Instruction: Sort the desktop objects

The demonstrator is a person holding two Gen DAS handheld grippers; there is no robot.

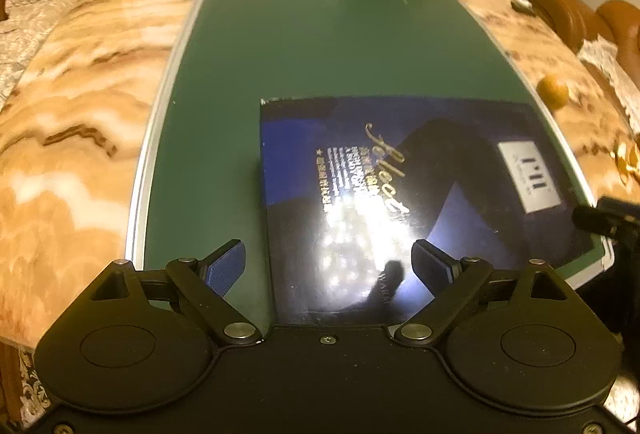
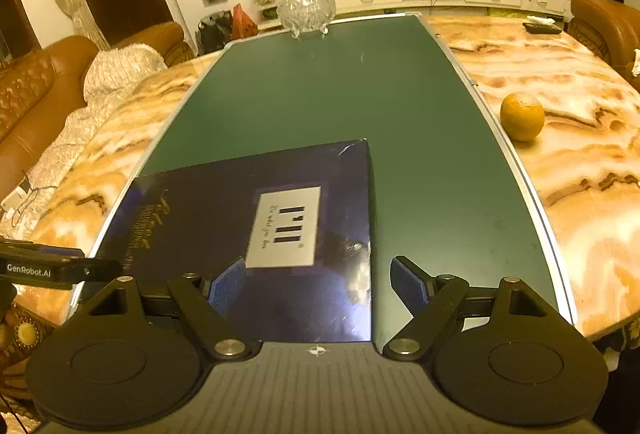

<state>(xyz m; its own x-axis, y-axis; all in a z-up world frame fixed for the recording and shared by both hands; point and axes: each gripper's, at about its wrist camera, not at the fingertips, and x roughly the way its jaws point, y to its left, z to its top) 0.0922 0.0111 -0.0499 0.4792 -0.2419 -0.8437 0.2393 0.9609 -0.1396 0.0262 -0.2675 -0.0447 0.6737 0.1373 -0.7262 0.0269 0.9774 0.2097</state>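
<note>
We see a dark blue box lying flat at the near end of a green mat on a marbled table. Our left gripper hovers over the box's near left corner, jaws spread wide and empty; our right gripper hovers over its near right edge, likewise wide and empty. A white label sits on the box lid. An orange rests on the table just right of the mat; a glass bowl stands at the mat's far end.
</note>
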